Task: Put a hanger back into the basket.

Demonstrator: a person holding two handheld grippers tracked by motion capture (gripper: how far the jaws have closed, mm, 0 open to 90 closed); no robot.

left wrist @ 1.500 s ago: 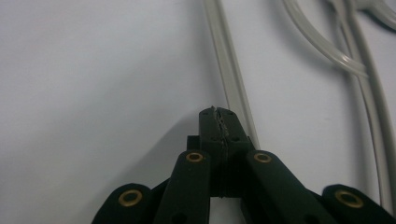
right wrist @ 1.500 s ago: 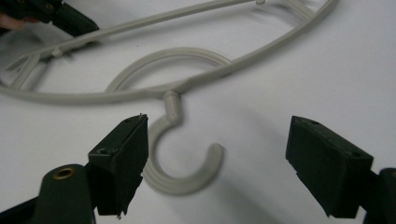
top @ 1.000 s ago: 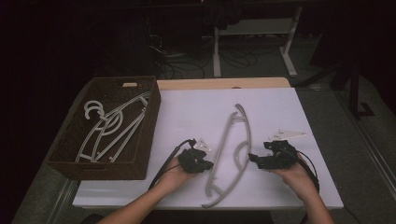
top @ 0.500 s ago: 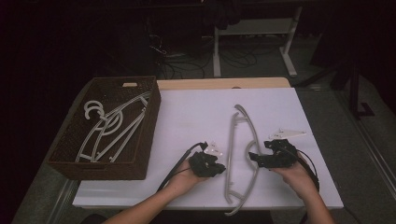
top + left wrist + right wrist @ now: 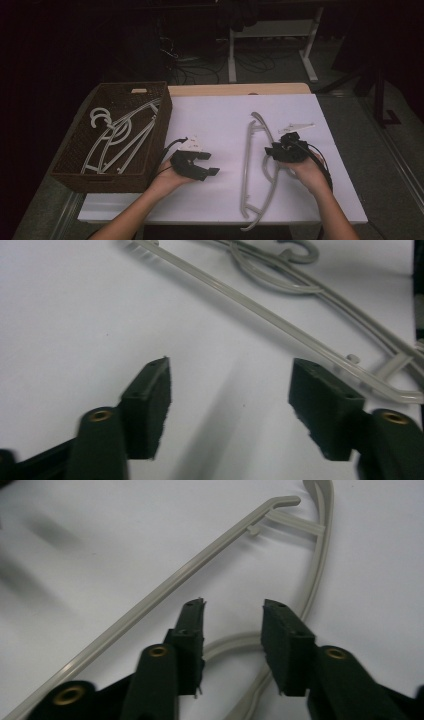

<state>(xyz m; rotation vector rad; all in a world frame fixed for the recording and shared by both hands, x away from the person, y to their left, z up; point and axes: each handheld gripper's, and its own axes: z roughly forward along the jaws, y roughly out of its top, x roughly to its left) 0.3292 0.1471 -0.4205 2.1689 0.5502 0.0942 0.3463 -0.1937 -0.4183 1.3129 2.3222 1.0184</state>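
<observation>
Left gripper (image 5: 206, 164) is pulling back toward 9 o'clock, off the hanger (image 5: 246, 165) it was beside half a second ago; hanger is now lying near-straight, 12 to 6, on the white table (image 5: 220, 120), where a second ago it was slanting. Left jaws are sitting spread wide over bare table, gripping nothing; in the left gripper view (image 5: 227, 405) the hanger (image 5: 280, 322) is running across the top, at roughly 1 o'clock from the jaws, apart from them. Right gripper (image 5: 274, 152) is sitting at the hanger's 3 o'clock side, at the hook. In the right gripper view (image 5: 232, 630) the jaws are standing partly open, straddling the hanger's (image 5: 170, 587) curved hook section; looks like no pad is touching it, though that part is blurred. Basket (image 5: 80, 150) is sitting at the table's 9 o'clock edge, with more hangers (image 5: 117, 137) lying inside it. Both hands are holding their grippers low over the table.
</observation>
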